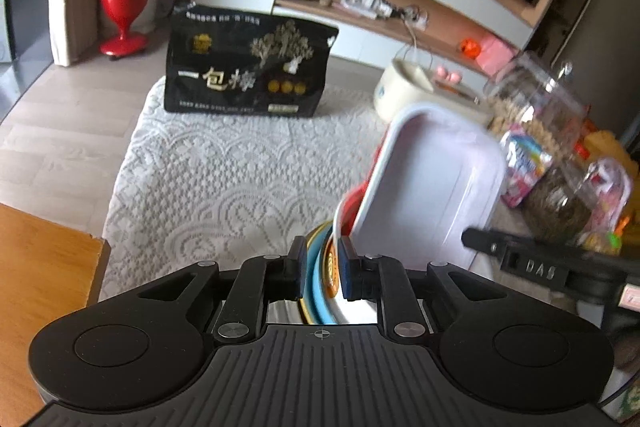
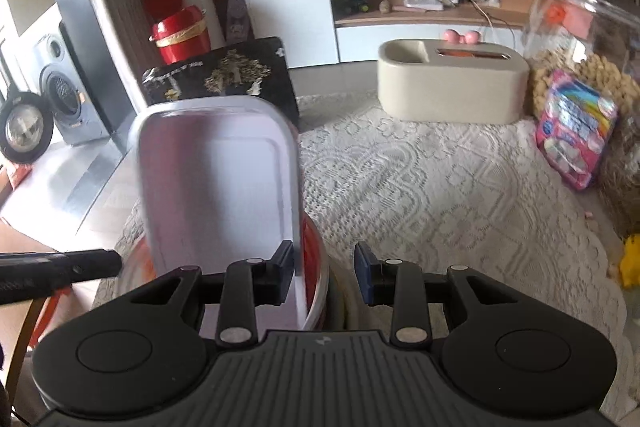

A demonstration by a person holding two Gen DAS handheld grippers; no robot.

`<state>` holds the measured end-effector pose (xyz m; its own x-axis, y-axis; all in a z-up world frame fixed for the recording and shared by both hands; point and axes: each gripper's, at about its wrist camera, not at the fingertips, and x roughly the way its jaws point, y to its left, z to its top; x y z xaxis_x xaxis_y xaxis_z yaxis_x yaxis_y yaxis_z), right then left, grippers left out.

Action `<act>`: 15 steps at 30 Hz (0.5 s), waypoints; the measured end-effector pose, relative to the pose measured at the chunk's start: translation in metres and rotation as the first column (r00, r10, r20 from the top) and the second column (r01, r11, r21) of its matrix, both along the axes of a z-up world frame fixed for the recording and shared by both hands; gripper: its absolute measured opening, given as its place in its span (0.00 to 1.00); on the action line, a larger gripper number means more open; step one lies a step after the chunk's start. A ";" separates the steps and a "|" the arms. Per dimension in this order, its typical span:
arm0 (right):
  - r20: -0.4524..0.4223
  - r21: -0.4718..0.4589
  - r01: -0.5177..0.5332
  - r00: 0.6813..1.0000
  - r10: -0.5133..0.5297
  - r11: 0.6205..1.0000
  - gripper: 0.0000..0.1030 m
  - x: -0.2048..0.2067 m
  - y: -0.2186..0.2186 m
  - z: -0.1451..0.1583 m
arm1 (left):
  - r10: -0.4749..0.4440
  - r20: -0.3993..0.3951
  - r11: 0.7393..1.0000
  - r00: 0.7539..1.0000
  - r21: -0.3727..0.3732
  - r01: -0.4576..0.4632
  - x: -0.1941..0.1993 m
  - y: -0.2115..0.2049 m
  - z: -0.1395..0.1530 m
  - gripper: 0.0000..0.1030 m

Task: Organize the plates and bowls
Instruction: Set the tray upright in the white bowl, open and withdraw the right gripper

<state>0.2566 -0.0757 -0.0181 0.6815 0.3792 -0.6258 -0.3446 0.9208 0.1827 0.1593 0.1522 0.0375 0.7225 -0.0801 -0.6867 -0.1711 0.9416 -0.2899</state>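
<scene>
The left gripper (image 1: 320, 267) pinched the edges of a stack of plates (image 1: 320, 259), its pads pressed against the rims. The right gripper (image 2: 325, 273) stood narrowly apart, its left pad touching a lavender rectangular tray (image 2: 218, 187) tilted up at its eleven o'clock; whether it gripped it, I could not tell. A black snack bag (image 1: 248, 67) stood at twelve o'clock on the lace tablecloth (image 1: 224, 179).
</scene>
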 end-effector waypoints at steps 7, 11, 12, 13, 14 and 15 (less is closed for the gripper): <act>0.012 0.003 -0.026 1.000 0.026 1.000 0.31 -0.006 -0.003 -0.001 | 0.002 -0.017 0.999 1.000 0.034 -0.001 -0.001 -0.006 -0.005 0.18; -0.003 -0.004 -0.047 0.999 0.047 0.999 0.31 -0.006 0.006 -0.003 | -0.007 -0.030 0.999 1.000 0.033 0.008 -0.001 -0.005 -0.007 0.18; -0.003 -0.008 -0.051 0.999 0.051 0.999 0.31 -0.006 0.009 -0.003 | -0.009 -0.031 0.999 0.999 0.034 0.010 -0.001 -0.005 -0.007 0.18; -0.001 -0.013 -0.053 0.999 0.053 0.999 0.31 -0.007 0.011 -0.002 | -0.012 -0.032 0.999 0.999 0.035 0.013 -0.001 -0.006 -0.007 0.18; 0.002 -0.019 -0.054 0.999 0.054 0.998 0.31 -0.007 0.012 -0.002 | -0.013 -0.031 0.999 0.999 0.034 0.014 -0.002 -0.006 -0.007 0.18; 0.002 -0.024 -0.056 0.998 0.056 0.998 0.31 -0.008 0.014 -0.002 | -0.014 -0.032 0.999 0.999 0.033 0.015 -0.002 -0.007 -0.007 0.18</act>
